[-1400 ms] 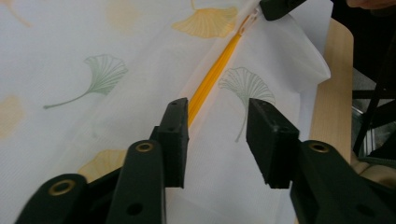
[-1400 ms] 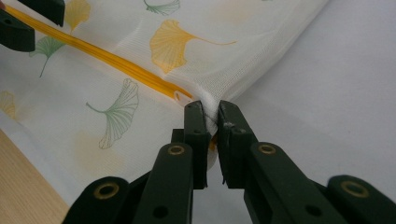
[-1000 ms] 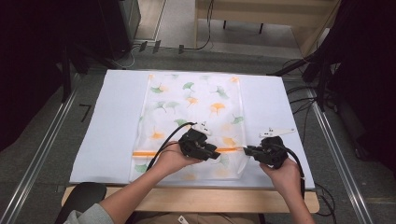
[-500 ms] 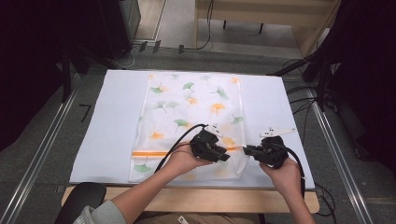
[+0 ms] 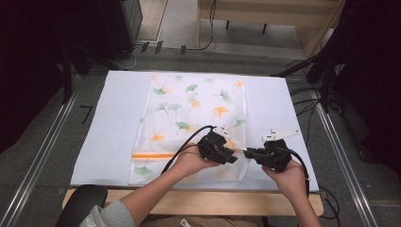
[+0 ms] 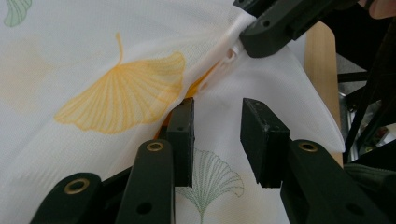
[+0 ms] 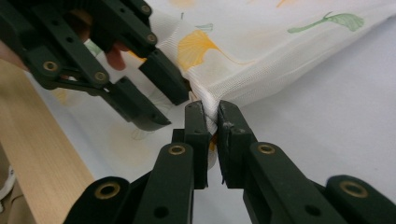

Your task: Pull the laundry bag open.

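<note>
A white mesh bag (image 5: 194, 109) printed with ginkgo leaves lies flat on the mat, and an orange zipper band (image 5: 151, 155) crosses its near end. My right gripper (image 5: 248, 152) is shut on the bag's right edge at the zipper end, with bunched fabric pinched between its pads (image 7: 212, 126). My left gripper (image 5: 231, 158) hovers just left of it with its jaws open over the mesh (image 6: 217, 140). Nothing is pinched between them. The orange zipper (image 6: 205, 81) runs ahead of the left jaw toward the right gripper's jaws (image 6: 280, 23). The left gripper (image 7: 159, 102) sits close beside the right one.
A pale blue mat (image 5: 108, 123) covers the tabletop, and the wooden front edge (image 5: 213, 201) lies near the person's forearms. Metal rails (image 5: 42, 151) flank the table. Cables (image 5: 307, 104) trail off at the right.
My left gripper has moved to the right across the bag, closer to the right gripper. The right gripper has kept its place and its hold on the bag's edge.
</note>
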A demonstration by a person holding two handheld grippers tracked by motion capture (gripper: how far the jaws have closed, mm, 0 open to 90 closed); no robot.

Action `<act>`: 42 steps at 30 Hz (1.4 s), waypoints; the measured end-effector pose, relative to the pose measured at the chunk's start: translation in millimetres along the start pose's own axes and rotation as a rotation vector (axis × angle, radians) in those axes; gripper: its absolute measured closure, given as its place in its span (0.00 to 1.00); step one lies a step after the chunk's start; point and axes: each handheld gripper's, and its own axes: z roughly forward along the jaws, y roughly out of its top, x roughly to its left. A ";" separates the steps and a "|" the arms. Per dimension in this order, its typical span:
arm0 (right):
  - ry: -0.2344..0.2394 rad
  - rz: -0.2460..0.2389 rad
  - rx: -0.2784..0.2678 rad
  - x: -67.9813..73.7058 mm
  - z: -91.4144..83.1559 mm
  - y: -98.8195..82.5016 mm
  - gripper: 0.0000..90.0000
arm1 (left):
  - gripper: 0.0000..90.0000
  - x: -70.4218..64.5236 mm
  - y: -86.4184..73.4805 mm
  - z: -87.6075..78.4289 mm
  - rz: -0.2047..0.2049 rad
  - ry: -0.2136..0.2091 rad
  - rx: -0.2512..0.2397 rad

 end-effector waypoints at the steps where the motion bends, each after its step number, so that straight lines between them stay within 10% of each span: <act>1: 0.001 -0.010 0.003 1.2 0.1 0.2 0.95 | 0.72 0.5 0.6 1.0 -0.001 -0.001 0.001; 42: 0.034 -0.033 0.041 6.7 7.4 2.3 0.95 | 0.96 0.1 4.1 8.5 -0.049 -0.055 0.000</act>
